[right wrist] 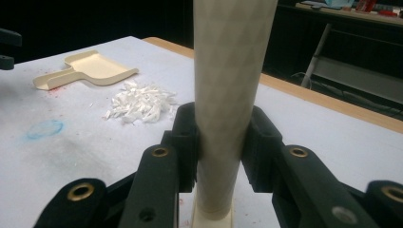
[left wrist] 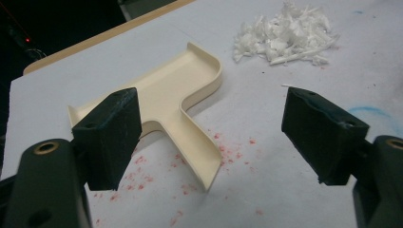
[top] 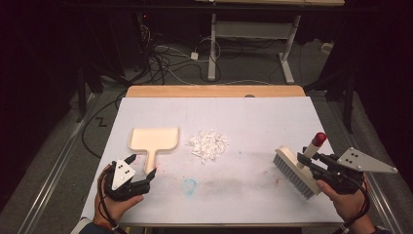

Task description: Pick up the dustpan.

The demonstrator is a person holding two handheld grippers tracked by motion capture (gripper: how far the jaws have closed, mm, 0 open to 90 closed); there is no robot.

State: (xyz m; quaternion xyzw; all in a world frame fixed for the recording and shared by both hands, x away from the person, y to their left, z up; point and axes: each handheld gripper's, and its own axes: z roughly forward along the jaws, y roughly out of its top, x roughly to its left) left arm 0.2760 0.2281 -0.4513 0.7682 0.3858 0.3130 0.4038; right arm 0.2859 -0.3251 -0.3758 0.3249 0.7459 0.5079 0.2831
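A cream dustpan (top: pixel 153 140) lies flat at the table's left, its handle pointing toward me. My left gripper (top: pixel 141 165) stands open at the handle's near end, one jaw on each side of it. In the left gripper view the dustpan (left wrist: pixel 166 95) handle runs between the wide-apart jaws of the left gripper (left wrist: pixel 216 135). A pile of white shreds (top: pixel 209 144) lies mid-table. At the right, my right gripper (top: pixel 311 163) is shut on the handle of a cream brush (top: pixel 294 170) with a red tip, bristles down on the sheet. The brush handle (right wrist: pixel 228 71) rises upright between the right gripper (right wrist: pixel 221 142) jaws.
A white sheet (top: pixel 253 122) covers the table; the wooden edge (top: pixel 214 91) shows at the far side. A blue scribble (top: pixel 190 185) and red specks (left wrist: pixel 190 185) mark the sheet near me. Cables (top: pixel 165 58) and a desk frame (top: pixel 253 34) stand on the floor beyond.
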